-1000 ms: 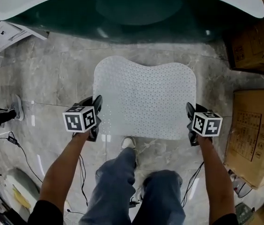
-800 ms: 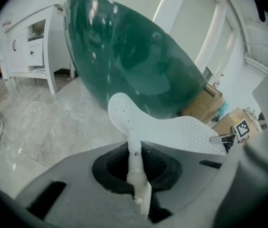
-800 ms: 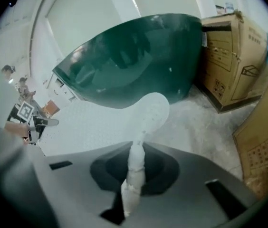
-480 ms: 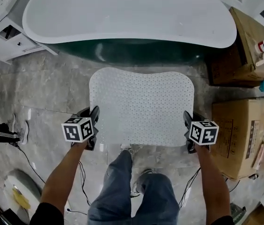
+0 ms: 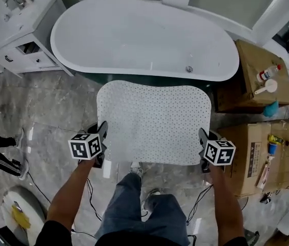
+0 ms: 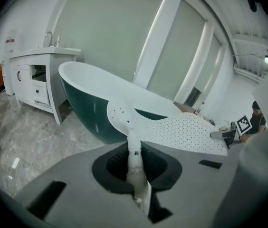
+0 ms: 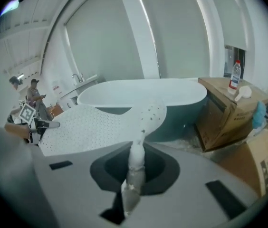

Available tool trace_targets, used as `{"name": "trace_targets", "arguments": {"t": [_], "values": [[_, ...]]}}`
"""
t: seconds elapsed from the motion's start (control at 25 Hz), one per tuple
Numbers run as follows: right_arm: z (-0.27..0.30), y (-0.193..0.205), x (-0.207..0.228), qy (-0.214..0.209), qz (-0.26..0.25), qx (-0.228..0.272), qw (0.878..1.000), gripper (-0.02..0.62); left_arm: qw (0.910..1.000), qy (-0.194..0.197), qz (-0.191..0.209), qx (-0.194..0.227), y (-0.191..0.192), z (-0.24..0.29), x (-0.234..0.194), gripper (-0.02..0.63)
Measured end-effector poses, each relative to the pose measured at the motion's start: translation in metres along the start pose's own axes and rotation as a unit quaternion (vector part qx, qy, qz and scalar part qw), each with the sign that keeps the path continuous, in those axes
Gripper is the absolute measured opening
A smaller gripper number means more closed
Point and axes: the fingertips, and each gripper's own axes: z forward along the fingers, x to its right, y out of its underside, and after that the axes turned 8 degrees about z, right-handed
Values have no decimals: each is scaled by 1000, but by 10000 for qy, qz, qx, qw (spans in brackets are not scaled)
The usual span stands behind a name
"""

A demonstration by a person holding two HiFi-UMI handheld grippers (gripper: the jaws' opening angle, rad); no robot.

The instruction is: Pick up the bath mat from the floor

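Our left gripper is pinched tight on the left edge of the white bath mat. Our right gripper is pinched tight on the right edge. We think the mat hangs flat between them, up off the floor, reaching away from us toward the bathtub. Its long way runs from one gripper to the other.

The grey marble floor carried a white bathtub with a dark green outer wall, at the far side. A white cabinet stood beside its left end. A far cardboard box and a near cardboard box sat at the right, and the person's shoe rested mid-floor.
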Motion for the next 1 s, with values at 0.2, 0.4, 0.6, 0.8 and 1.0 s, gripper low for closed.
{"name": "trace_targets", "arguments": {"t": [0.2,0.4,0.6,0.8,1.0], "values": [[-41,-56,-25,56,-9,427,9991,25,9994,-26,71,341,-63,-37,5,31],[-79,-102,-53,213,12,834,9963,25,9972,29,180,720,-124,-74,13,31],[-114,-158,-74,392,-38,1463,9885,25,9923,41,336,1195,-189,-93,19,31],[-148,-204,-97,452,-118,2022,9782,25,9861,79,509,1579,-240,-113,24,31],[-178,-236,-109,425,-245,2501,9670,25,9774,-27,772,1966,-277,-136,36,31]]}}
